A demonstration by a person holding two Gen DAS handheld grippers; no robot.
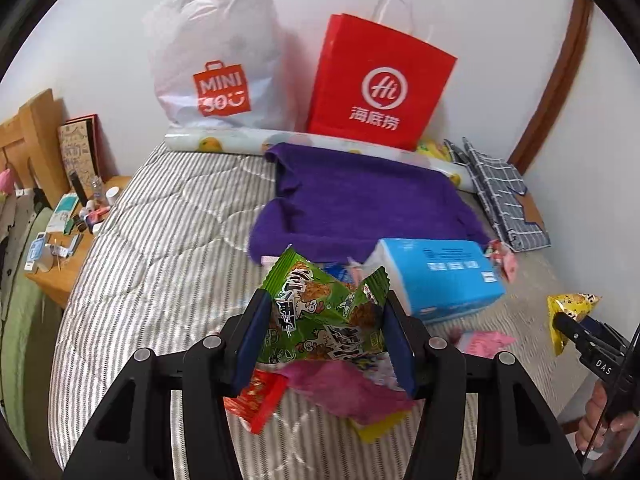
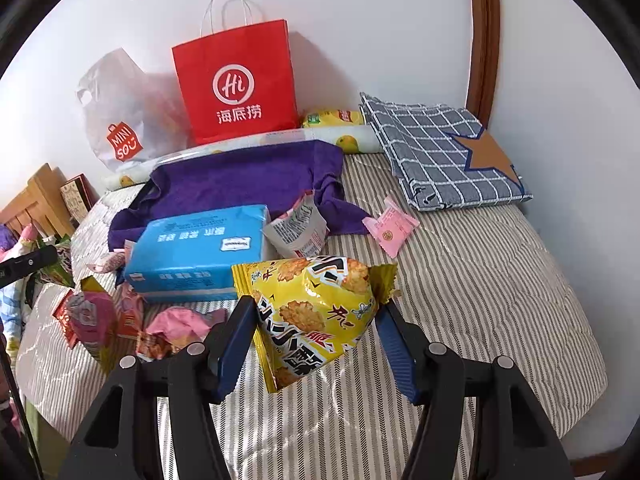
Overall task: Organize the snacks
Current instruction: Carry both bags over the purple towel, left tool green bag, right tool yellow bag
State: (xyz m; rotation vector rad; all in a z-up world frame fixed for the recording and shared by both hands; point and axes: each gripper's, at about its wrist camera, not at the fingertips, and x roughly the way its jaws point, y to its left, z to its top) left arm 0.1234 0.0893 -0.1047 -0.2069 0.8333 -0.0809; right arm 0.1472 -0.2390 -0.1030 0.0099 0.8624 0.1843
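Note:
My left gripper (image 1: 326, 300) is shut on a green snack packet (image 1: 324, 312), lifted above the striped bed. Below it lie a red packet (image 1: 256, 400), a pink wrapper (image 1: 344, 392) and a yellow one (image 1: 376, 428). My right gripper (image 2: 316, 308) is shut on a yellow snack packet (image 2: 316, 312), also held off the bed. In the left wrist view that yellow packet (image 1: 568, 316) shows at the right edge, in the right gripper's black fingers. A pile of loose snacks (image 2: 104, 320) lies to the left in the right wrist view. A red paper bag (image 2: 236, 84) and a white plastic bag (image 2: 120, 120) stand against the wall.
A blue tissue pack (image 2: 196, 252), a purple towel (image 2: 244, 184), a silver packet (image 2: 298, 228) and a pink sachet (image 2: 390, 224) lie mid-bed. A folded checked cloth (image 2: 440, 152) sits far right. A cluttered wooden nightstand (image 1: 68, 240) flanks the bed's left edge.

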